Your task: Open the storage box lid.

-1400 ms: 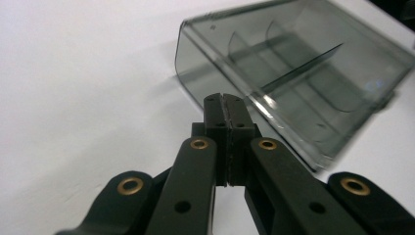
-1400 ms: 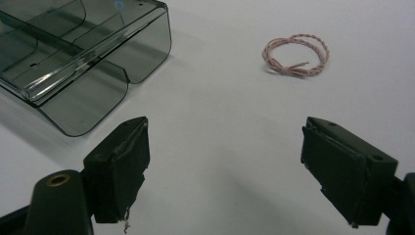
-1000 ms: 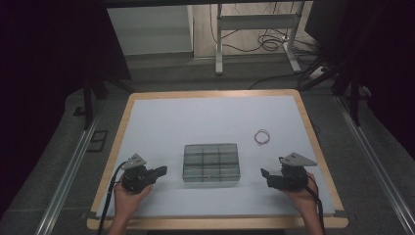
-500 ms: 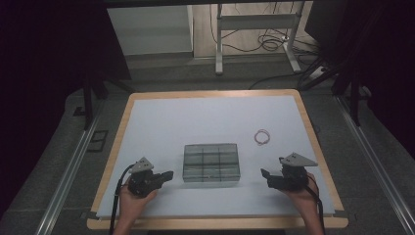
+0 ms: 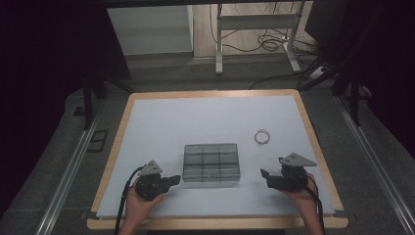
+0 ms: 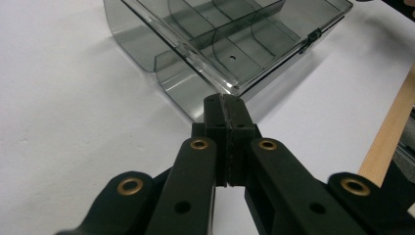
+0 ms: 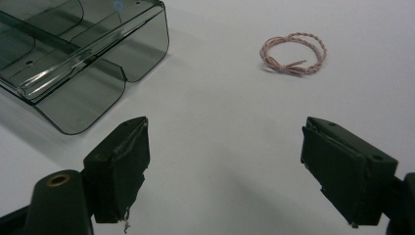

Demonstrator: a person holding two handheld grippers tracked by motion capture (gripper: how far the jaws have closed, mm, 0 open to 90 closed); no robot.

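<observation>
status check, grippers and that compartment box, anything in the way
Left gripper shut, empty, near the smoky compartment box. Right gripper open, empty. Box closed, untouched. Pink cord loop lies apart.

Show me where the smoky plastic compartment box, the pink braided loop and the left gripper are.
smoky plastic compartment box (image 5: 212,163), high view, on its lid.
pink braided loop (image 7: 292,53), right gripper view, on its knot.
left gripper (image 6: 226,110), left gripper view, between its closed fingertips.

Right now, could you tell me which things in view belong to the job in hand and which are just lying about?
In the job:
- smoky compartment box, lid closed
- left gripper, jaws shut, pointing at the box
- right gripper, jaws open

Lying about:
- pink twisted cord loop, loose on the white table
</observation>
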